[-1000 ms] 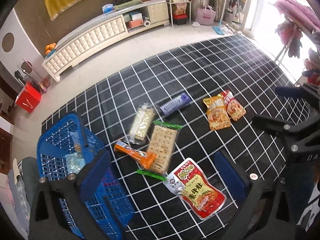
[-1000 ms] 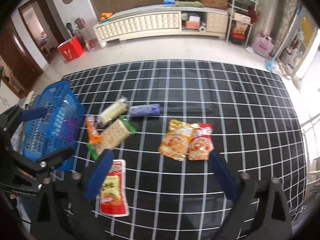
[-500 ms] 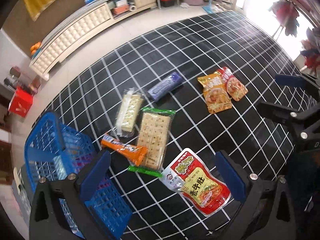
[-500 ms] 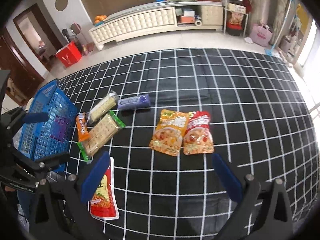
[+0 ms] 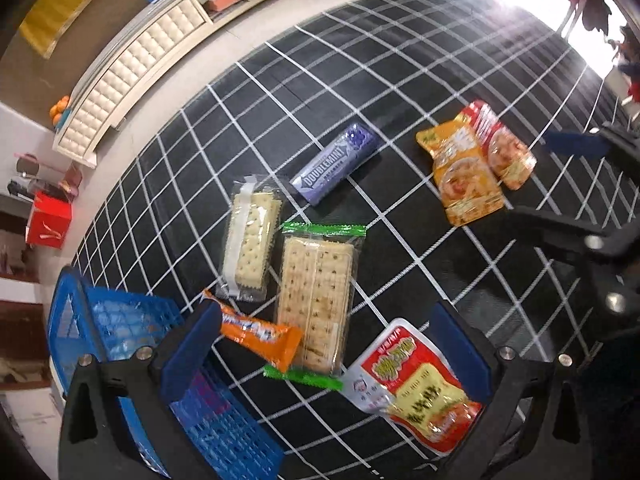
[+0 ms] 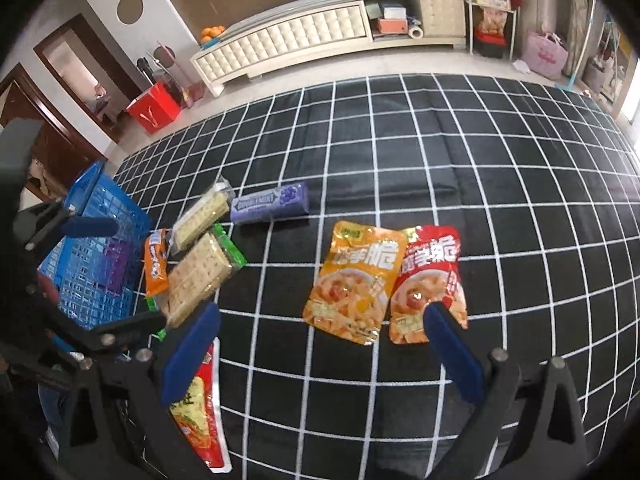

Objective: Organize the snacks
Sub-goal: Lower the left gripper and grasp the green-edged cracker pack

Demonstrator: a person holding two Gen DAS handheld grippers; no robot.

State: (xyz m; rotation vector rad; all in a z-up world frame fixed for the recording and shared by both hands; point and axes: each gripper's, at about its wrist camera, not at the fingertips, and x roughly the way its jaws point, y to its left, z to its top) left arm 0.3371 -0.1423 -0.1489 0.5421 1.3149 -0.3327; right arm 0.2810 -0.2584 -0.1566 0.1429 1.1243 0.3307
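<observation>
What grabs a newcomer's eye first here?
The black white-gridded cloth, strewn with bright snack packs: an orange pouch and a red pouch side by side mid-cloth, a purple Doublemint pack behind them. At the left edge sits a blue basket; both claws are open and empty.

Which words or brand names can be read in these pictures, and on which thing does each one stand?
"DOUBLEMINT": on the purple gum pack.
Orange pouch and red pouch: large Chinese characters, too distorted for me to quote.
Red-yellow pouch: Chinese print, blurred.
Orange bar: white lettering, blurred.
Both cracker packs: no readable text.
</observation>
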